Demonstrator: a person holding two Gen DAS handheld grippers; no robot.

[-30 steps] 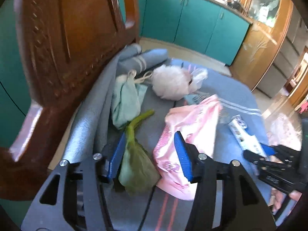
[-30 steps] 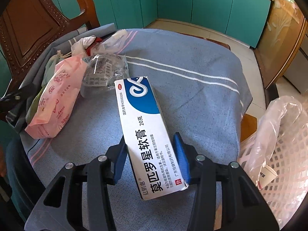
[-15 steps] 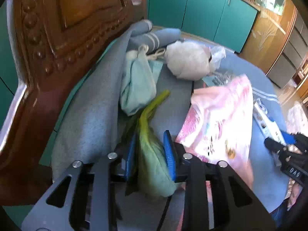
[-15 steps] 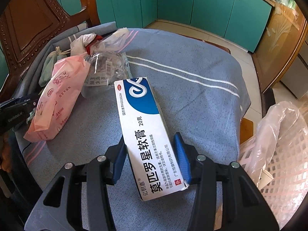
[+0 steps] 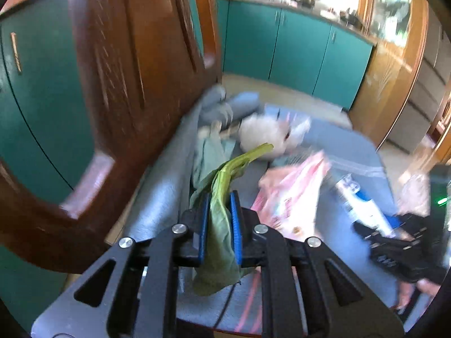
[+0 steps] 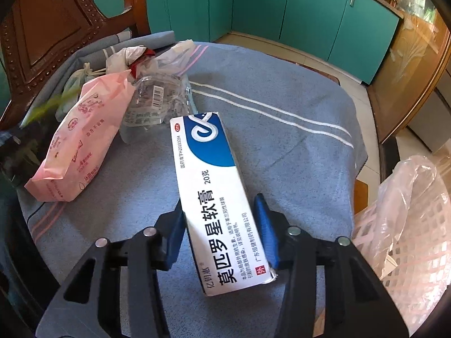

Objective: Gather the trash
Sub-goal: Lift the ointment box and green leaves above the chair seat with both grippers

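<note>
My left gripper (image 5: 220, 197) is shut on a wilted green vegetable leaf (image 5: 222, 225) and holds it lifted above the blue cloth; its stalk points away from me. My right gripper (image 6: 217, 205) is shut on a white and blue ointment box (image 6: 211, 186), held above the cloth. A pink packet (image 6: 79, 138) lies on the cloth, also in the left wrist view (image 5: 290, 194). A clear crumpled wrapper (image 6: 157, 101), a pale green pouch (image 5: 208, 157) and a white plastic wad (image 5: 265, 135) lie at the far side.
A carved wooden chair back (image 5: 118, 84) stands close on the left. A pink lattice basket lined with a clear bag (image 6: 403, 225) stands at the right beside the table. Teal cabinets (image 6: 310, 8) line the far wall. The blue cloth (image 6: 282, 140) covers the round table.
My left gripper closed on the green leaf and lifted it off the cloth. My right gripper kept hold of the ointment box and hardly moved.
</note>
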